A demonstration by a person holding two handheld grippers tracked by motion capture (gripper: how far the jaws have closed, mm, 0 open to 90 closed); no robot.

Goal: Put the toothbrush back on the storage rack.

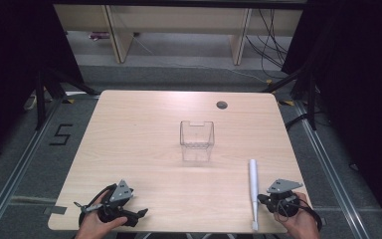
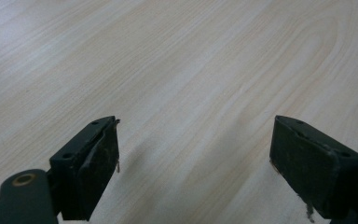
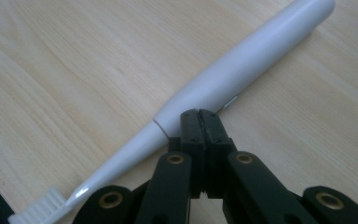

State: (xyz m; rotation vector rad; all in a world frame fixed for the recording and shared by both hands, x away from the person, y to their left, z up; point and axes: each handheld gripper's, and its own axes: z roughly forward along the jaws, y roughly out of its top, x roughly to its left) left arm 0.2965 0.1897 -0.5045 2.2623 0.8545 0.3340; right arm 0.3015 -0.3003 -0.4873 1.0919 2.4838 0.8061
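White electric toothbrush [image 1: 253, 191] flat on pale wooden table [image 1: 144, 144], right gripper [image 3: 199, 116] pressed closed beside it, left gripper [image 2: 196, 154] wide at seven o'clock, clear plastic box [image 1: 197, 134] at centre.

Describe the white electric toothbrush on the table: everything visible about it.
The electric toothbrush is white and looks like smooth glossy plastic. It has a thick rounded handle with a small button on its side, a seam, then a thin neck ending in white bristles. It lies flat on the wooden table near the front right edge, bristles toward the person, handle pointing toward the clear container. The right tool, jaws together, sits right beside it, not gripping it.
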